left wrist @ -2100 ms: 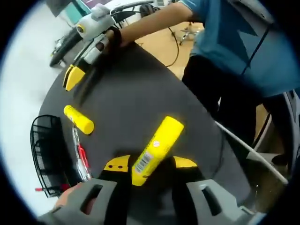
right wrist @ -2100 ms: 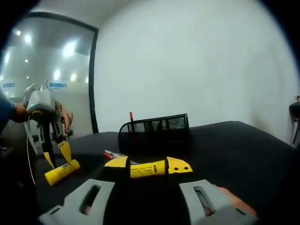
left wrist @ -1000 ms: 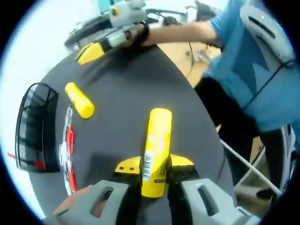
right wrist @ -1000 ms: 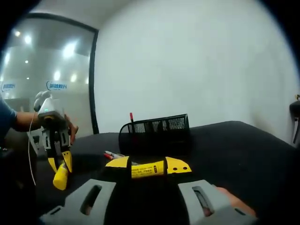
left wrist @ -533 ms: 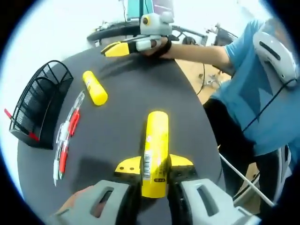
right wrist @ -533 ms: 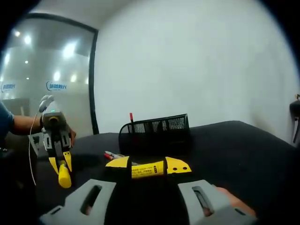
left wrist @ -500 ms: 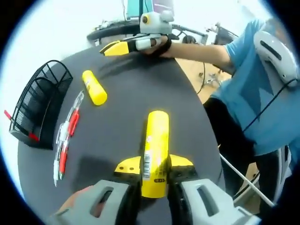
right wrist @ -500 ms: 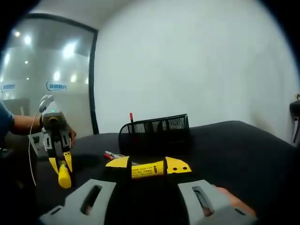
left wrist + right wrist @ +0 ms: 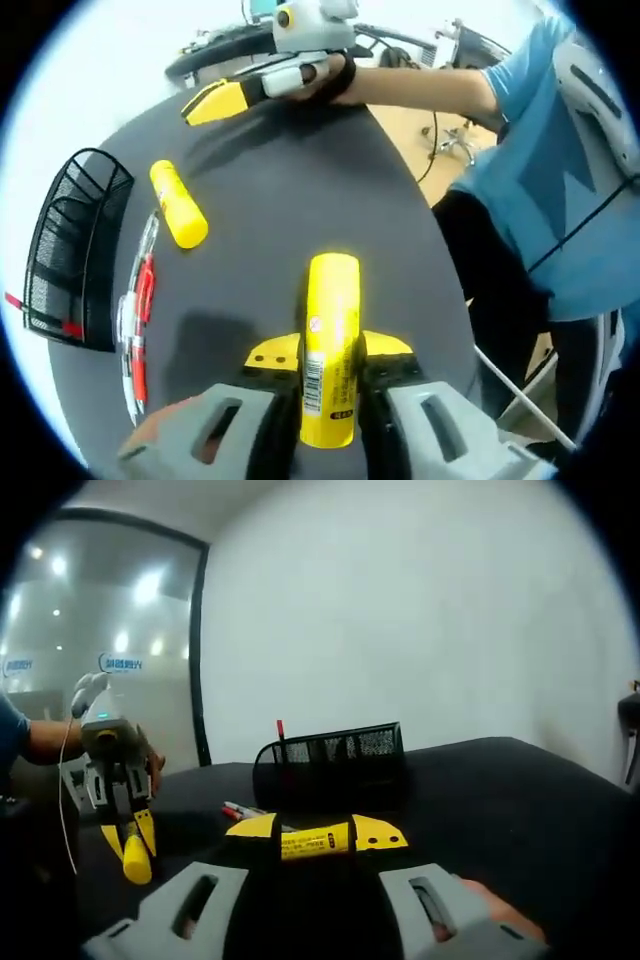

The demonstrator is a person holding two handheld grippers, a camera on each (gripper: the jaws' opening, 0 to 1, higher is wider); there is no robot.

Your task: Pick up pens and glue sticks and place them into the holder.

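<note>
Gripping a glue stick [image 9: 331, 345], the left gripper [image 9: 330, 365] needs carrying to the mesh holder [image 9: 70, 245]; right gripper's [image 9: 315, 838] fingers look parted.

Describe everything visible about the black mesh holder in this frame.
The black wire-mesh holder is a low, rectangular open-topped basket of thin metal mesh with a solid rim. It stands upright on the round dark table, near its edge. A red-capped pen already stands inside at one end, poking above the rim. Two red and clear pens lie on the table just beside it, with a loose yellow glue stick further along. Neither set of tongs touches the holder.
</note>
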